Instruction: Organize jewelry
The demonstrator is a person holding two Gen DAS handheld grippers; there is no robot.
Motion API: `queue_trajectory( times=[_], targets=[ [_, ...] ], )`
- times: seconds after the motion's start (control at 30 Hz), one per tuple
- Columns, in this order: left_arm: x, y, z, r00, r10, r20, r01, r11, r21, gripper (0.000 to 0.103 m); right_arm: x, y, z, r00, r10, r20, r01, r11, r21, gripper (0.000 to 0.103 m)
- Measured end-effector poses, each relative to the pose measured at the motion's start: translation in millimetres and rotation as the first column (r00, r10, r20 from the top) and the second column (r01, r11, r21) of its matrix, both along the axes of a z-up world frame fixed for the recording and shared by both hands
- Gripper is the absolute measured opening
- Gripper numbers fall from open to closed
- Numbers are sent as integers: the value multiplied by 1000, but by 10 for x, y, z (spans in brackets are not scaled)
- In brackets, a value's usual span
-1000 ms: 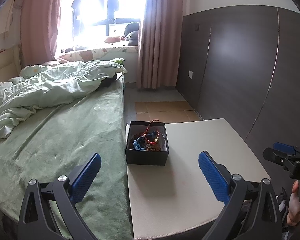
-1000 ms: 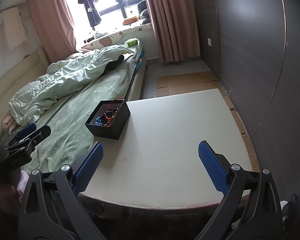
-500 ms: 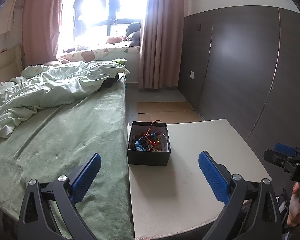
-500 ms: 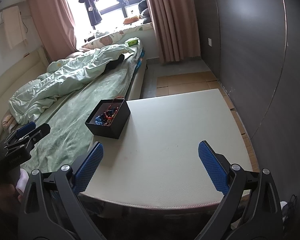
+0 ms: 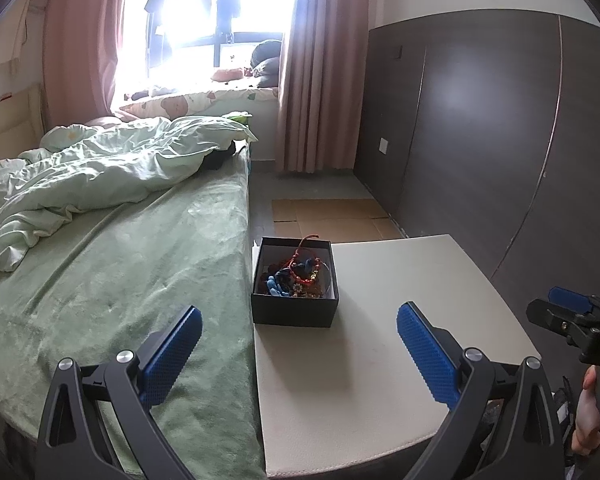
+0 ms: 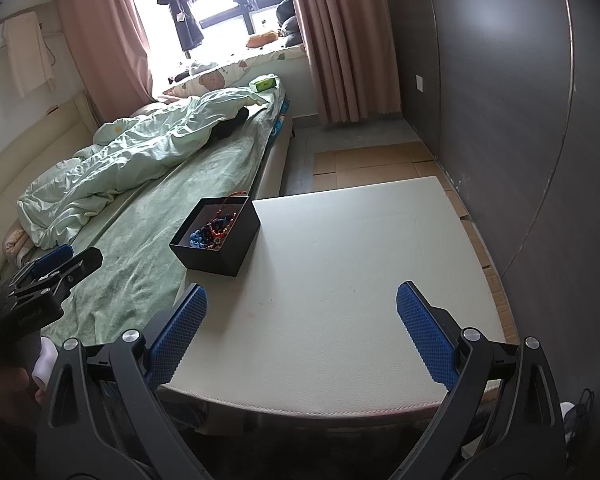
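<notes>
A black open box [image 5: 294,309] [image 6: 220,258] stands at the left edge of a cream table [image 5: 380,344] [image 6: 340,280], against the bed. Inside lies a tangle of jewelry [image 5: 296,276] [image 6: 214,232]: red cord, blue beads, gold pieces. My left gripper [image 5: 298,354] hovers open just short of the box, nothing between its blue pads. My right gripper [image 6: 300,336] hangs open over the table's near edge, to the right of the box, and appears at the far right of the left wrist view [image 5: 568,312].
A bed with a green blanket [image 5: 120,272] and a crumpled pale duvet [image 5: 92,176] runs along the table's left side. A dark wardrobe wall [image 5: 500,140] stands to the right. Cardboard sheets [image 5: 332,220] cover the floor beyond the table. A hand [image 5: 586,412] grips the right tool.
The left gripper has drifted slightly so the box sits a little lower and closer in its view. The right view has barely shifted. Both grippers stay open.
</notes>
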State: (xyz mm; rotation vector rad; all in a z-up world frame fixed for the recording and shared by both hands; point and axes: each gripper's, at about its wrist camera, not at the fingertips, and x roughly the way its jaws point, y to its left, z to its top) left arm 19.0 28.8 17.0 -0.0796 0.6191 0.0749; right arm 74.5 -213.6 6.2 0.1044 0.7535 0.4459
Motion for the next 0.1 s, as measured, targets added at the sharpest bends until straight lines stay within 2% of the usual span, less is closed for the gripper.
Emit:
queue_trajectory(
  times=[0.1],
  targets=[
    [-2,4,-4,1000,1,0,-1,1000,2,95,1,0,2,1000,0,0,0,1000,1,95]
  ],
)
